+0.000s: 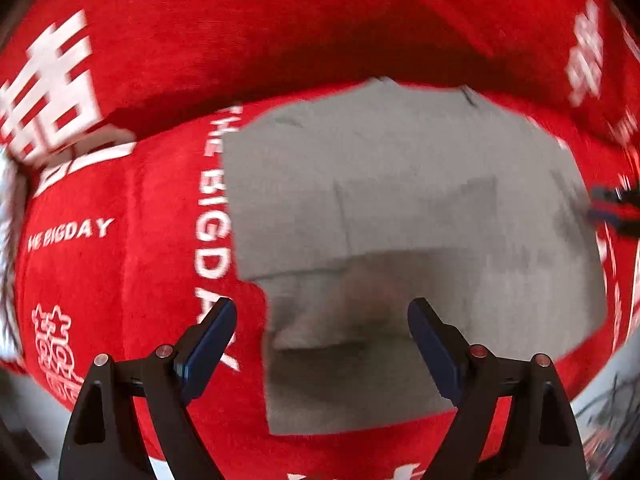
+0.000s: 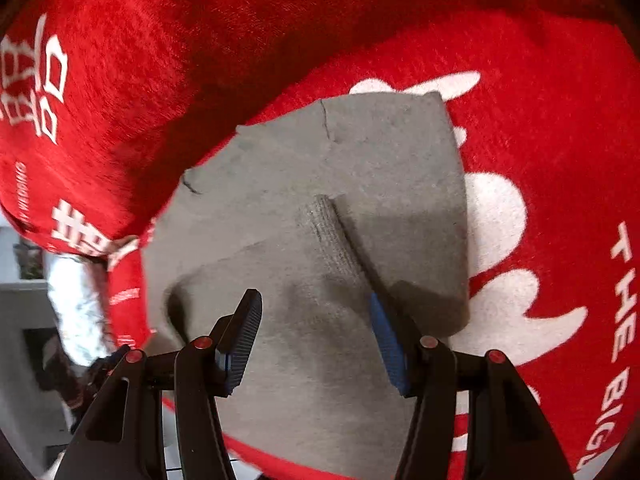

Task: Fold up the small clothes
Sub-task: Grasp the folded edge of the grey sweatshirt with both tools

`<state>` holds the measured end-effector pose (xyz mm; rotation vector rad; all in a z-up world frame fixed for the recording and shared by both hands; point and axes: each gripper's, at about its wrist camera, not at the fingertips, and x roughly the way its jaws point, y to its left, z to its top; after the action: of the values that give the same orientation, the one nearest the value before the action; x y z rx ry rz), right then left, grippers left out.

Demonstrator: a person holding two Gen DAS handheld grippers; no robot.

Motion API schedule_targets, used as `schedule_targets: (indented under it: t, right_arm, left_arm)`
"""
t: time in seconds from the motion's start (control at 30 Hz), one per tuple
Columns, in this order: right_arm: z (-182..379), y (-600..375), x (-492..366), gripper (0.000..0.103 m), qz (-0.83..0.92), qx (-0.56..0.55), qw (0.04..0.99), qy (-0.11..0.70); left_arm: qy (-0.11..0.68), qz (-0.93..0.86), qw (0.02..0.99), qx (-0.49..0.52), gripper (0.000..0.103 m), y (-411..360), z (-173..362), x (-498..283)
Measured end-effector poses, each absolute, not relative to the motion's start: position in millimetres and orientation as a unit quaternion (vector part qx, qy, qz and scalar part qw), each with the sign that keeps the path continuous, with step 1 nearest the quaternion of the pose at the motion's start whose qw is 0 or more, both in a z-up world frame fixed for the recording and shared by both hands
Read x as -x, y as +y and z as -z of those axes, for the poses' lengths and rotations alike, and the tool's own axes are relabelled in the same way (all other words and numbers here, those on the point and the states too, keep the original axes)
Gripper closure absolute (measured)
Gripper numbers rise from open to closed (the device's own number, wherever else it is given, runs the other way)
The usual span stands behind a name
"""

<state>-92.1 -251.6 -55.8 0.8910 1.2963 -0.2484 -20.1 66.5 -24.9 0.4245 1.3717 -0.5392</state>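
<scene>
I look down through both wrist cameras at a grey garment (image 1: 400,200) lying partly folded on a red blanket (image 1: 132,272) printed with white characters and the words "THE BIGDAY". Whether a table or a bed lies under the blanket I cannot tell.

In the left wrist view, my left hand-held gripper (image 1: 322,320) hangs over the near edge of the garment with its jaws spread wide and nothing between the pads. The left finger stands over red blanket beside the garment's edge, the right finger over grey cloth. The garment shows a stepped outline here: a wide upper part, and a narrower flap reaching toward me between the fingers. At the far right edge of this view a dark shape with blue on it (image 1: 616,208) sits at the garment's right border, too blurred for me to name.

In the right wrist view, my right hand-held gripper (image 2: 316,320) also stands open, jaws apart and gripping nothing, above the near part of the garment (image 2: 360,168). A folded-over layer ends in a ribbed cuff (image 2: 332,232) that lies on top of the grey cloth just beyond the fingertips, running diagonally toward the right finger. At the left edge a pale, mottled sleeve (image 2: 76,304) shows below the blanket's edge, blurred.
</scene>
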Motion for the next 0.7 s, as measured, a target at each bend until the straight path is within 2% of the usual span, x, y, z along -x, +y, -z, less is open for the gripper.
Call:
schedule_targets:
  t: [0.2, 0.3, 0.53, 0.7]
  right_arm:
    - [71.1, -247.3, 92.8, 0.042, 0.140, -0.387, 0.692, 0.593]
    - [70.1, -246.3, 87.9, 0.042, 0.146, -0.371, 0.696, 0.598]
    - [68.1, -244.8, 78.8, 0.042, 0.146, -0.349, 0.698, 0.607]
    - [70.4, -241.0, 75.0, 0.042, 0.141, -0.332, 0.700, 0.616]
  left_arm:
    - [0.568, 0.311, 0.691, -0.321, 0.016, 36.9, 57.4, 54.6]
    - [0.539, 0.310, 0.700, -0.351, 0.016, 25.4, 66.8, 52.5]
    - [0.580, 0.196, 0.763, -0.208, 0.016, 57.4, 54.7, -38.5]
    - [0.609, 0.224, 0.749, -0.131, 0.016, 80.7, 40.9, -61.6]
